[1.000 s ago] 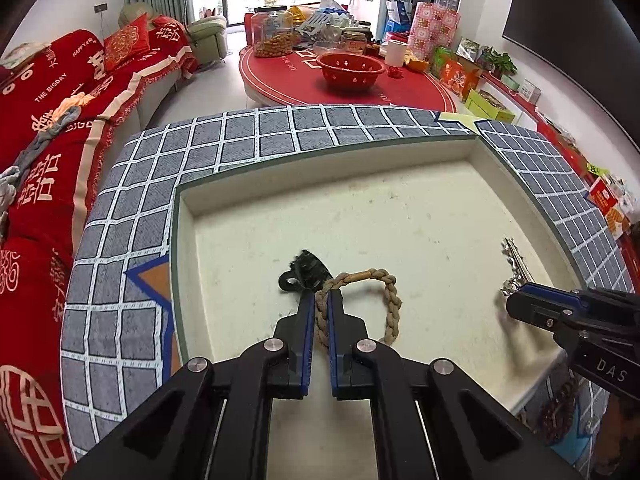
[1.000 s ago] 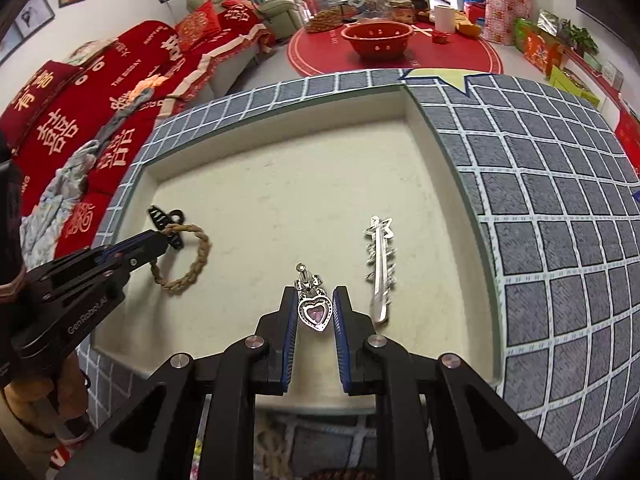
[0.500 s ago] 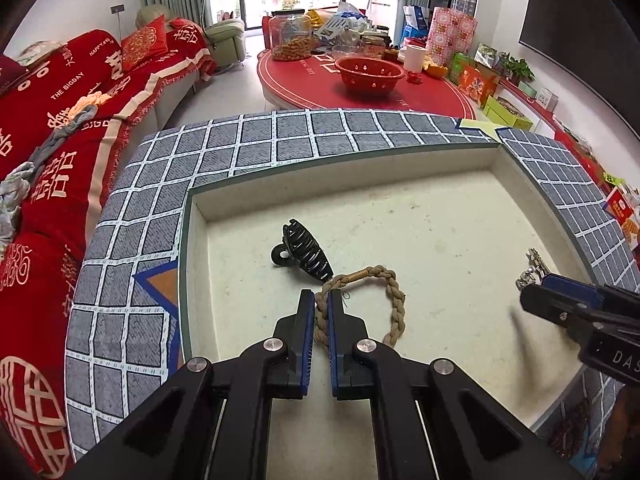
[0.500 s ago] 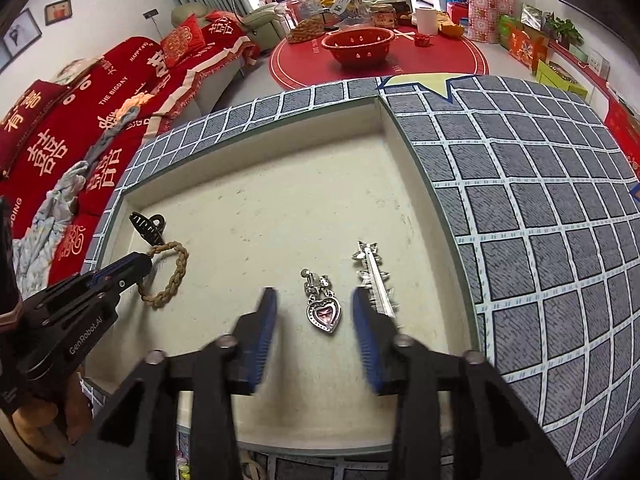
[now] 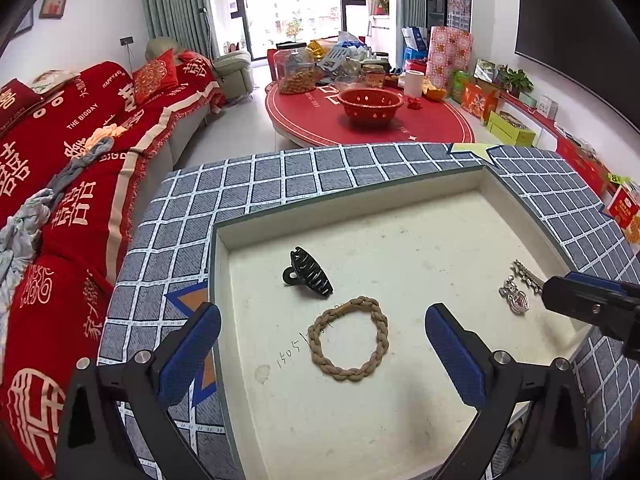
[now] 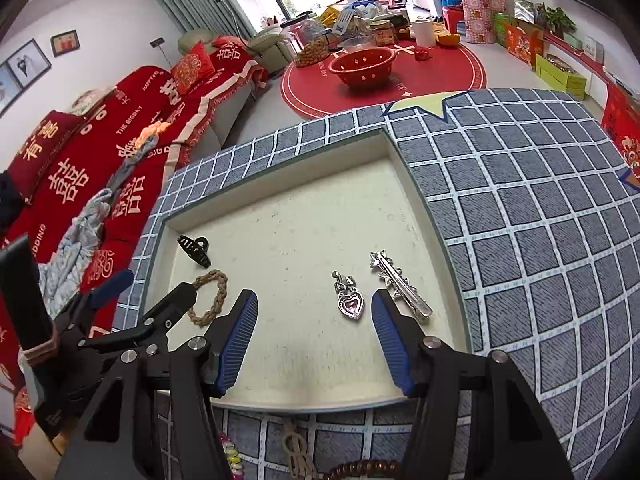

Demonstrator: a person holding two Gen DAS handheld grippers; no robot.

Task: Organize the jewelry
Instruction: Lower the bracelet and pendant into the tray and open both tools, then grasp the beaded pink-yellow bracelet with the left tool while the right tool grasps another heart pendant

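A cream tray (image 5: 400, 208) (image 6: 280, 208) is set in a grey checked surface. In it lie a braided tan bracelet (image 5: 348, 338) (image 6: 210, 296), a black claw hair clip (image 5: 306, 272) (image 6: 195, 250), a silver heart pendant with a pink stone (image 6: 350, 300) (image 5: 516, 300) and a silver star hair pin (image 6: 400, 286) (image 5: 526, 272). My left gripper (image 5: 320, 354) is open and empty, just behind the bracelet. My right gripper (image 6: 314, 338) is open and empty, with the pendant between its fingertips and the pin by the right finger.
More jewelry lies at the near edge below the tray: dark beads (image 6: 360, 470), a tan knot (image 6: 296, 454) and pastel beads (image 6: 232, 456). A red sofa (image 5: 60, 168) stands at the left. A red round table (image 5: 368, 120) with a bowl stands beyond.
Both grippers have opened and pulled back. The left one let go of the braided bracelet, which now lies round in the tray. The right one let go of the heart pendant.
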